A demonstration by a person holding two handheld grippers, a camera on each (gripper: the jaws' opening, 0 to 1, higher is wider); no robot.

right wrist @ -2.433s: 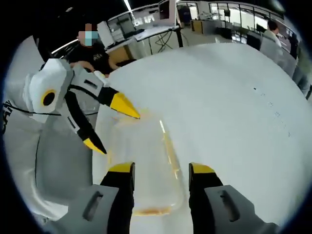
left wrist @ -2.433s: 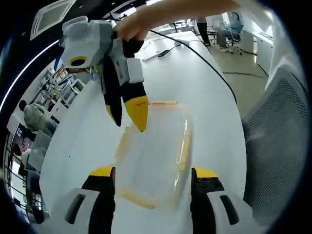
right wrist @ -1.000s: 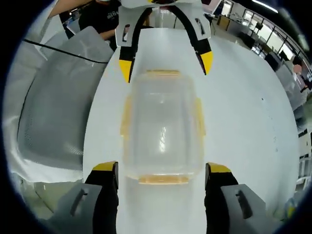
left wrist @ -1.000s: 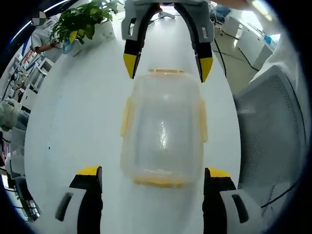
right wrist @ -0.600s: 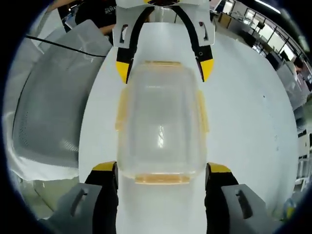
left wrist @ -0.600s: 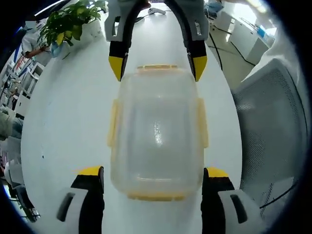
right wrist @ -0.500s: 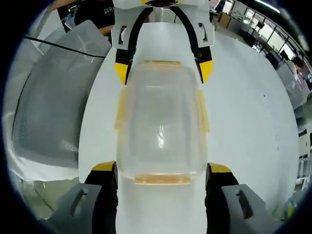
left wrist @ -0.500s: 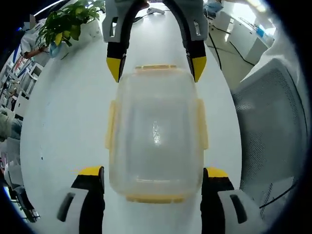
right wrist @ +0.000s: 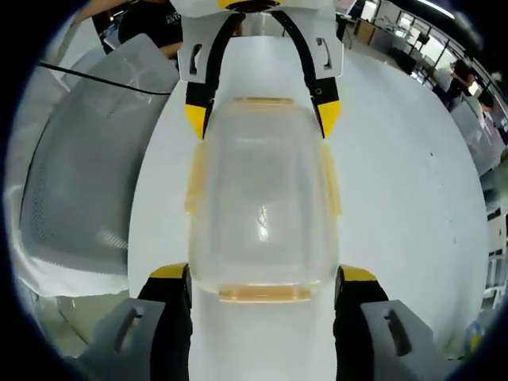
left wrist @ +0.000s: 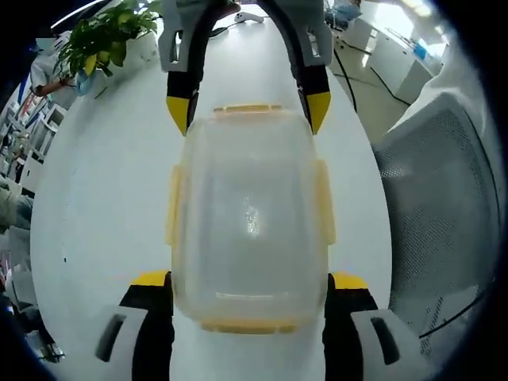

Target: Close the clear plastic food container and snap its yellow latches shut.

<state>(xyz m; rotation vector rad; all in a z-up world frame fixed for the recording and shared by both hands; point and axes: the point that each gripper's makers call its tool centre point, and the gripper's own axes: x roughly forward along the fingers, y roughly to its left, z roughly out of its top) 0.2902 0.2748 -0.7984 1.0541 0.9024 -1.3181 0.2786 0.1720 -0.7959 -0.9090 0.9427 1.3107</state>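
Left gripper view showed one clear plastic food container (left wrist: 248, 214), lid on, resting on a smooth white worktop (left wrist: 103, 198) between two hand-held grippers. The left hand-held gripper (left wrist: 248, 290) stood wide open, its yellow-tipped black jaws flanking the container's near end without gripping it; the right hand-held gripper (left wrist: 248, 103) straddled the far end, equally spread. Four yellow latches (left wrist: 173, 205) ringed the rounded, translucent box, one per side. A grey mesh chair (left wrist: 432, 206) stood right of the worktop, a leafy potted plant (left wrist: 103, 36) at the far left.

Right gripper view showed the container (right wrist: 262, 198) from the opposite end.
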